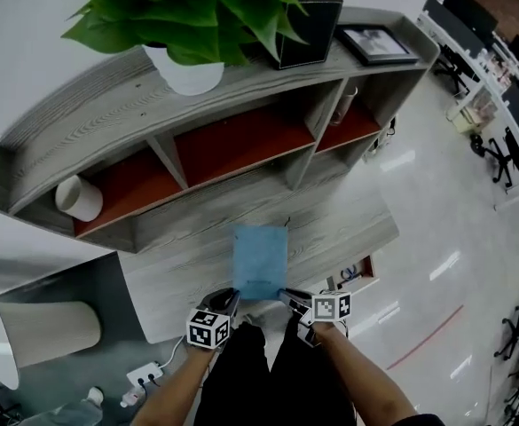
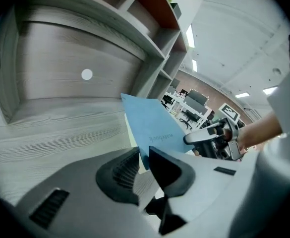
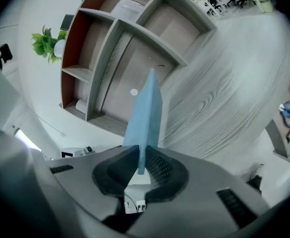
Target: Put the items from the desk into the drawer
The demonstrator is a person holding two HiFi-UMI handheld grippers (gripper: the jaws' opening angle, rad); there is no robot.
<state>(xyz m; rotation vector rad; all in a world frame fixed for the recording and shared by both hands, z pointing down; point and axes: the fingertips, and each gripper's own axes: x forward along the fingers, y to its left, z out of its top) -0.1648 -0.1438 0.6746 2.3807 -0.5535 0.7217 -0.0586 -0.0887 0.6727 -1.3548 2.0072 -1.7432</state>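
Observation:
A thin blue notebook [image 1: 260, 262] hangs just above the grey wooden desk [image 1: 348, 229], lifted by its near edge. My left gripper [image 1: 226, 302] is shut on its near left corner, and my right gripper [image 1: 287, 298] is shut on its near right corner. In the left gripper view the notebook [image 2: 152, 125] runs out from between the closed jaws of the left gripper [image 2: 144, 162], with the right gripper [image 2: 211, 140] on the far side. In the right gripper view the notebook [image 3: 145, 118] shows edge-on, pinched by the right gripper [image 3: 141, 166]. The drawer [image 1: 357, 273] stands open under the desk's right end.
A grey shelf unit [image 1: 241, 140] with red back panels rises behind the desk. It carries a potted plant [image 1: 188, 25], a black box [image 1: 312, 20], a picture frame [image 1: 374, 43] and a white roll [image 1: 79, 198]. A blue item [image 3: 288, 114] lies in the drawer. A power strip [image 1: 144, 378] lies on the floor.

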